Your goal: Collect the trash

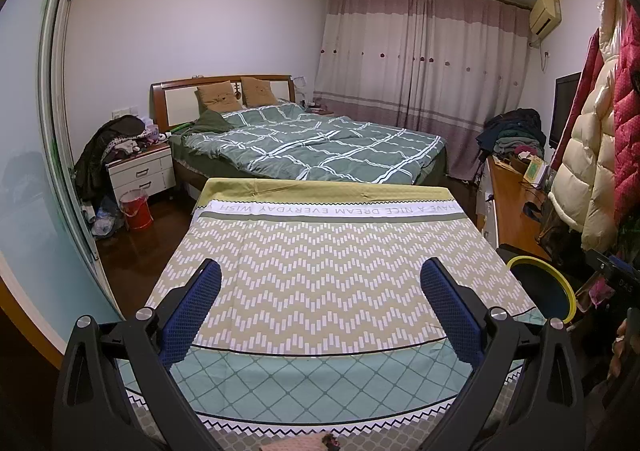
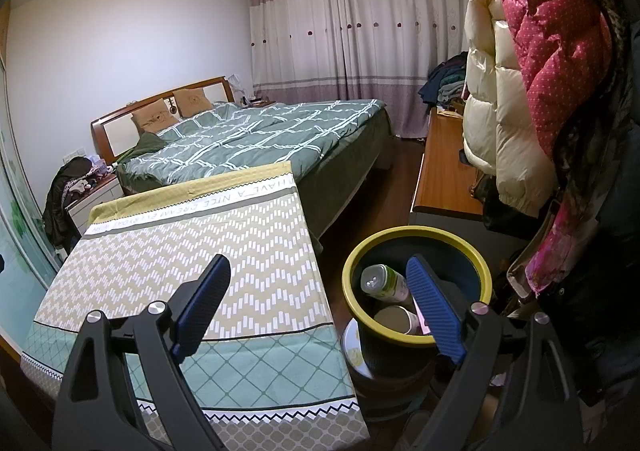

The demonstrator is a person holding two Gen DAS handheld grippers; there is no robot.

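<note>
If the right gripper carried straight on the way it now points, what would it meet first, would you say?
Probably the patterned tablecloth near the table's right edge. The open right gripper aims between it and the yellow-rimmed bin; depth is unclear.

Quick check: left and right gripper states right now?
Left gripper: jaws open, holding nothing.
Right gripper: jaws open, holding nothing.

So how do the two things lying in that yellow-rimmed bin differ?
The bottle is pale green and white with a clear neck, and it lies higher, nearer the far side of the bin. The cup is plain whitish, sits lower and nearer, and shows its open mouth, partly hidden behind a blue finger. Both lie tilted inside the bin, touching neither gripper.
</note>
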